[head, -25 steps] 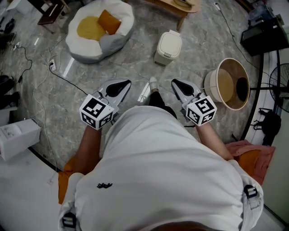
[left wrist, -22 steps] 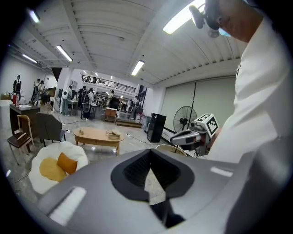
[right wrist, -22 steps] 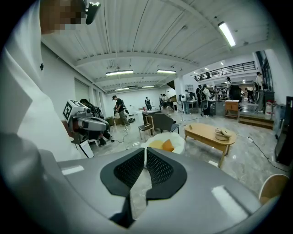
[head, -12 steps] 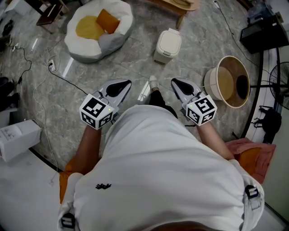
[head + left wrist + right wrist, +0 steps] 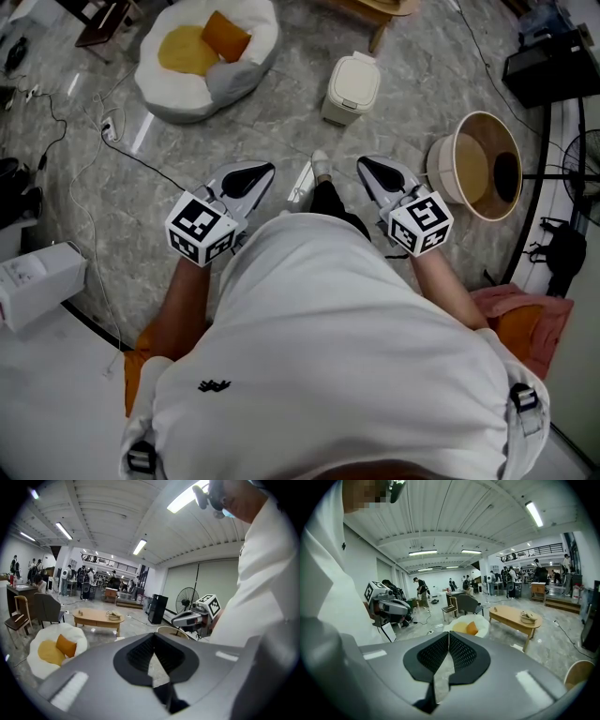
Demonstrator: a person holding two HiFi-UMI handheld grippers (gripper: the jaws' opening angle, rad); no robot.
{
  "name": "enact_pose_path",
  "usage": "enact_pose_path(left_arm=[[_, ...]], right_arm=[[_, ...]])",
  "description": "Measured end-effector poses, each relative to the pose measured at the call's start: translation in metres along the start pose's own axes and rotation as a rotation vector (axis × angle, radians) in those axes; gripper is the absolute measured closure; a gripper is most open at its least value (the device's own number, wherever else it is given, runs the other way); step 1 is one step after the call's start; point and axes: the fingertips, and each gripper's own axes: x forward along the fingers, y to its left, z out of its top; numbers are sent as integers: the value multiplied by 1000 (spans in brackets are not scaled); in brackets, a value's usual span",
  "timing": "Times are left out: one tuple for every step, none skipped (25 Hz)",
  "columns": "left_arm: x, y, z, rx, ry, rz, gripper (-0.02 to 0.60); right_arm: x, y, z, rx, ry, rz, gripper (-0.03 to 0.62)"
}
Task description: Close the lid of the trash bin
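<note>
The cream trash bin [image 5: 352, 89] stands on the marble floor ahead of me, in the upper middle of the head view, with its lid lying flat on top. My left gripper [image 5: 263, 170] and right gripper [image 5: 365, 163] hang at waist height, well short of the bin, one on each side of my foot [image 5: 320, 167]. Both are shut with nothing between the jaws. In the left gripper view the left gripper [image 5: 153, 637] has its jaws meeting at the tip, and the right gripper [image 5: 190, 618] shows beyond. The right gripper view shows the same for the right gripper [image 5: 448, 635].
A white beanbag [image 5: 246, 58] with yellow and orange cushions lies at the far left. A round wooden-rimmed tub [image 5: 448, 172] sits to the right of the bin. Cables and a power strip [image 5: 108, 131] cross the floor at left. A low wooden table [image 5: 380, 11] stands behind the bin.
Both grippers keep the same shut pose. The floor scene has slid only slightly in the head view.
</note>
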Motion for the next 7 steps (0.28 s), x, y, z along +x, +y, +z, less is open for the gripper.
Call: enact_pose_path(left_arm=[[0,-1,-1,1,4,-1,526],[1,-2,-1,2,7,-2,526],[1,-2,-1,3,8,-3,526],[2,-3,0,4,9,-3,526],[3,-3,1,5,8,-3,526],[4,-2,3,6,8,-3,526],[4,-2,4,8,7,-3,526]], right_arm=[[0,0,0,-1,2,2,588],[0,0,0,-2,4,5,588],[1,-1,1,-4,5,8,588],[1,-2,2,-7,7,9,588],[2,-3,2,-9,8,10,588],[3,-5,3,-12,9,11,588],[4,-6,4,-14,11,12,588]])
